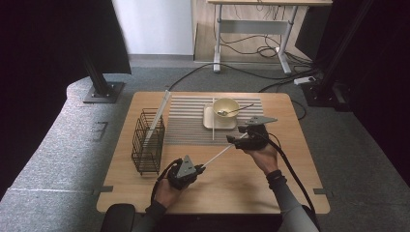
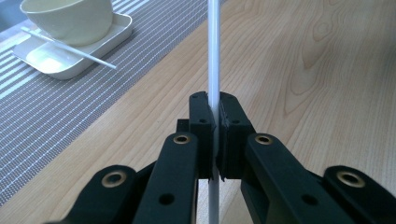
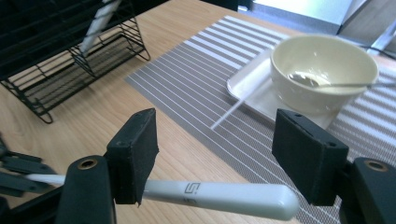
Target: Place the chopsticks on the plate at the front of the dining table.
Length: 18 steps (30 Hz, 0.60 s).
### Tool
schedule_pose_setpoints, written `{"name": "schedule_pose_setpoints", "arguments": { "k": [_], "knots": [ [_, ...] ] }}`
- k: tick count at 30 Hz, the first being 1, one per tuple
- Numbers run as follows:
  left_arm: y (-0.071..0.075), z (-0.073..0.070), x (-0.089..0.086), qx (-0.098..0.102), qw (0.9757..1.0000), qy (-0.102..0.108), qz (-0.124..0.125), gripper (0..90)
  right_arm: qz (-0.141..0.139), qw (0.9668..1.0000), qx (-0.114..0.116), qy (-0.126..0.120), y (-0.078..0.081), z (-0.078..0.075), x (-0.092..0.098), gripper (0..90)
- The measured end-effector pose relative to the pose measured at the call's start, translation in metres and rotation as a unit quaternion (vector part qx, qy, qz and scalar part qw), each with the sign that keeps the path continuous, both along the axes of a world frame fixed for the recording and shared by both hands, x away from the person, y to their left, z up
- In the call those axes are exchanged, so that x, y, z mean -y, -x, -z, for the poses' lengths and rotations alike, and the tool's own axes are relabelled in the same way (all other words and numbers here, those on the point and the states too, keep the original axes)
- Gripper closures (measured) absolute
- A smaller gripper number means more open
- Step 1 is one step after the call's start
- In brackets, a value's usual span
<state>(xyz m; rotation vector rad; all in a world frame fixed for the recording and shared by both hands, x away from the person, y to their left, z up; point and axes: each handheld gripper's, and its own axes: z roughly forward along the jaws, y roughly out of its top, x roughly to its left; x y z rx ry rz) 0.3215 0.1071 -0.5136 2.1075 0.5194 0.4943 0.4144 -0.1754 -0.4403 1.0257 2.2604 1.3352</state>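
A: Start nearest — what is the left gripper doing?

B: Its jaws are clamped on a white chopstick. In the left gripper view the thin end of the chopstick runs straight up between the two black pads, which press on it from both sides, with the wooden table beneath.

A: What does the stick look like?

B: Slim, round, plain white, smooth. It tapers toward the left gripper and thickens to a rounded butt at the other end, where a small grey logo is printed.

A: And the right gripper?

B: Its jaws stand apart — the thick end lies across the gap between them, against the pad at the left of that view and clear of the other. The chopstick spans the air between the two grippers, above the table's near half.

A: Farther back?

B: A grey striped placemat with a square cream plate, a cream bowl on it, and a metal spoon in the bowl. A second white chopstick lies from the plate's edge onto the mat. At the left, a black wire rack holds a striped flat piece leaning upright.
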Motion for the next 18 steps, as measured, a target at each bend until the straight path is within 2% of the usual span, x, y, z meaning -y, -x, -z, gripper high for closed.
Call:
{"name": "schedule_pose_setpoints", "arguments": {
  "k": [7, 12, 15, 18],
  "knots": [
    [0.002, -0.002, 0.001, 0.008, 0.9999, 0.005, 0.003, 85.3, 0.014, 0.9998, -0.014, 0.005, -0.010, 0.023, 0.011, 30.6],
    [0.002, -0.004, 0.000, 0.007, 0.9999, 0.008, 0.004, 85.7, 0.024, 0.9995, -0.018, 0.012, -0.015, 0.037, 0.013, 31.1],
    [0.002, -0.004, -0.002, 0.003, 1.0000, 0.009, 0.000, 85.8, 0.027, 0.9992, -0.023, 0.020, -0.017, 0.041, 0.014, 31.3],
    [0.000, -0.003, -0.004, -0.002, 0.9999, 0.012, -0.006, 85.9, 0.027, 0.9995, -0.013, 0.012, -0.014, 0.036, 0.016, 30.5]
  ]
}}
